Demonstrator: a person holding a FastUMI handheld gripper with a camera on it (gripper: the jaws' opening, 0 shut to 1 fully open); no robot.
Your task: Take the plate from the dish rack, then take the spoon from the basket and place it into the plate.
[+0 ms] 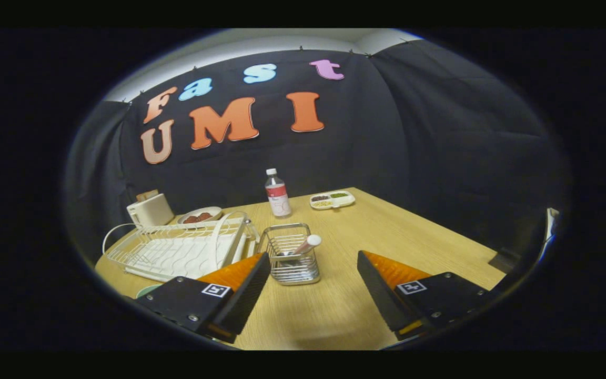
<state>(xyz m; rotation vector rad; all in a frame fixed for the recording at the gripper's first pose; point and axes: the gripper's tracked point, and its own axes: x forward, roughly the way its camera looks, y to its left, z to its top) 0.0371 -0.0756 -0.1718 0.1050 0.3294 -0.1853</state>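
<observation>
Tongs (313,268) spread wide apart over the wooden table (366,252), gripping nothing; spoon (303,246) stands in the wire basket (290,253) just ahead of the left finger, white dish rack (177,250) beside it, pale plate edge (148,289) near the rack.

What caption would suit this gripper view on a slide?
Open tongs hover over the wooden table, just short of the wire mesh basket holding a white-handled spoon.
</observation>
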